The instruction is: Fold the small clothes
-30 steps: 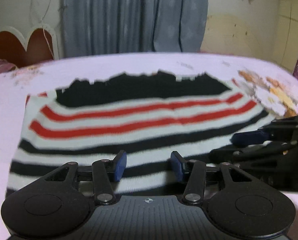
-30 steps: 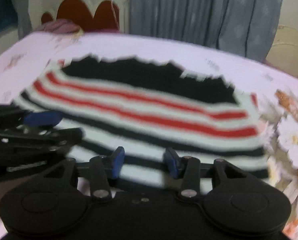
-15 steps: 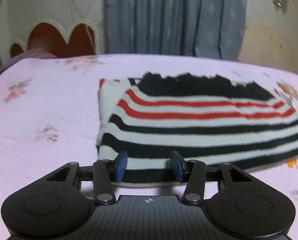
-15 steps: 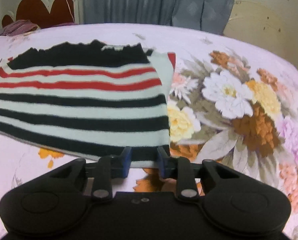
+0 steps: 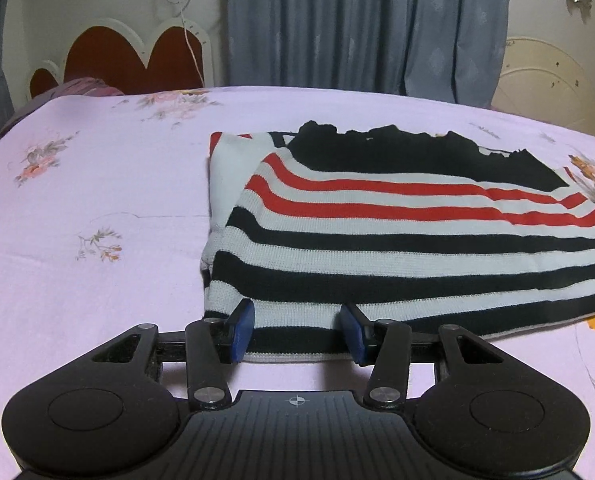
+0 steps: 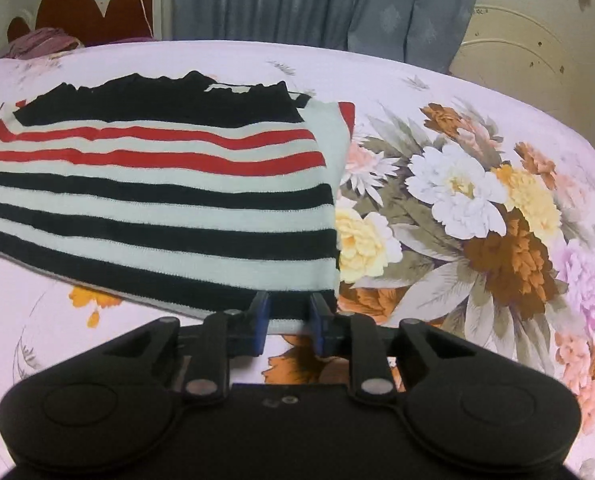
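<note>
Right tongs (image 6: 287,322) narrower, closing over striped sweater (image 6: 157,200) hem (unpinched); left tongs (image 5: 297,330) agape.

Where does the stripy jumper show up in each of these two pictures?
Left wrist view: the striped jumper fills the centre and right, its near-left corner between the left tool pads.
Right wrist view: the jumper lies left and centre, its near-right corner at the right tool.
Shared landmark: the heart-shaped headboard, upper left in both.
</note>
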A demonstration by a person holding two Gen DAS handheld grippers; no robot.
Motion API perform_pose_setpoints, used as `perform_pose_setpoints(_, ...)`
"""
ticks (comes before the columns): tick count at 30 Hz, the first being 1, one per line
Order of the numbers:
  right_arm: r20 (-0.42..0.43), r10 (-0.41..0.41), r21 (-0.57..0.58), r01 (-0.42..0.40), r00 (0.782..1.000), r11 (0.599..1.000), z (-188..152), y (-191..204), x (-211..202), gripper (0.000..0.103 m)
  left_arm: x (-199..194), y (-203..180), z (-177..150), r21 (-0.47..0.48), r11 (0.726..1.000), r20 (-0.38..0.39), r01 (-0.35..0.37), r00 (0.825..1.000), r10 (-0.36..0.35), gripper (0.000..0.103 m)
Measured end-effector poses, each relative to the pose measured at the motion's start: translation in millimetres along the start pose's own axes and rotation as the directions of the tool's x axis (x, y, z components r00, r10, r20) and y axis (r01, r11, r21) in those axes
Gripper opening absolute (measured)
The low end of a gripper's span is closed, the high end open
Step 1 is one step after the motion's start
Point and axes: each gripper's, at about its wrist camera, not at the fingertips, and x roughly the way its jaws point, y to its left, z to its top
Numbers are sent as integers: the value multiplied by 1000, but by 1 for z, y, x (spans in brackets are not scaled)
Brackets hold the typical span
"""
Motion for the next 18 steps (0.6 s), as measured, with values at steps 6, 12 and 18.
perform_pose_setpoints(6, 24, 3, -9, -2, 1000, 1000, -9, 0, -3, 20, 0, -3, 1, 12, 1000, -18, -22, 1000, 22, 48)
perform_pose_setpoints(12, 22, -1, -20, 2, 1000, 1000, -8, 0, -1, 22, 3, -1, 2, 5, 1000, -33, -12, 999, 13, 48)
perform_pose_setpoints(18, 35, 17, -12, -17, 999, 1000, -4, -5, -10, 27, -16, 6, 5, -35, 999, -22, -21, 1000, 20, 48)
